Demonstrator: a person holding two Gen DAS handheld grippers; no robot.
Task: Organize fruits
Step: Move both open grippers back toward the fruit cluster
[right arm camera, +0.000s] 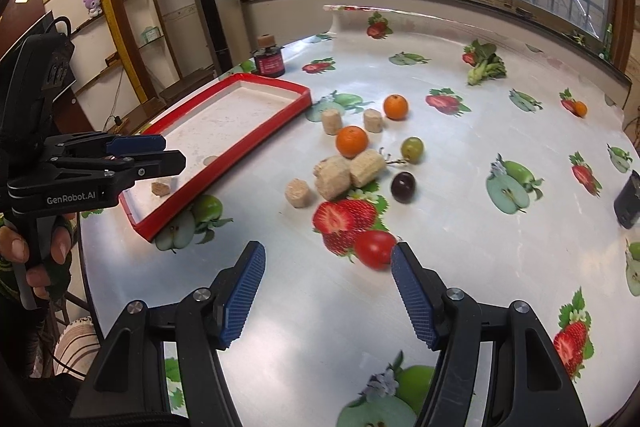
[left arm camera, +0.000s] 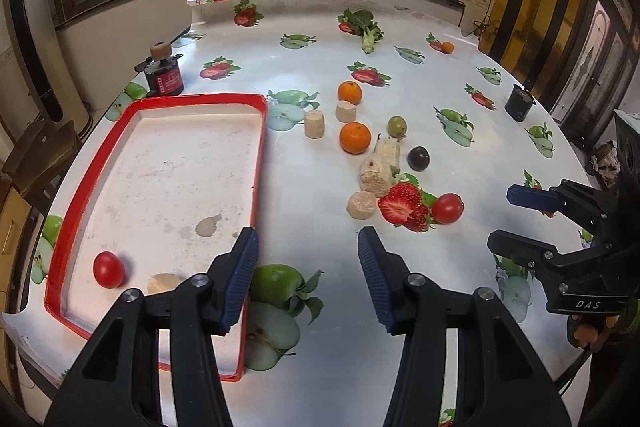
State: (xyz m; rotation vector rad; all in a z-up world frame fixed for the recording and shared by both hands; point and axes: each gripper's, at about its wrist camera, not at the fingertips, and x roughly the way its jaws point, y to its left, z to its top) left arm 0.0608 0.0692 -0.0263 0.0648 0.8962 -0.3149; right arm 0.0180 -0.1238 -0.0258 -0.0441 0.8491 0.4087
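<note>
With both my left gripper point(left arm camera: 308, 255) and right gripper point(right arm camera: 328, 267) apart and empty, one tomato point(left arm camera: 109, 269) sits in the red tray point(left arm camera: 262, 131), while oranges point(left arm camera: 355, 137), grapes and another tomato point(right arm camera: 375, 249) remain outside.

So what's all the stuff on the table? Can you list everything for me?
tray: one, red rim, white inside, left side of table
tomatoes: two, red, one in the tray, one on the cloth by the printed strawberries
oranges: two big, orange, mid-table; one tiny, far right
grapes: one green, one dark purple, right of the oranges
beige chunks: about six, most among the fruit, one in the tray
leafy greens: one bunch, green, far side
jar: one, dark with red label, behind the tray
dark cup: one, right edge
tablecloth: one, white, fruit prints
left tongs: black, blue pads, open, empty
right tongs: the same, open, by the loose tomato
</note>
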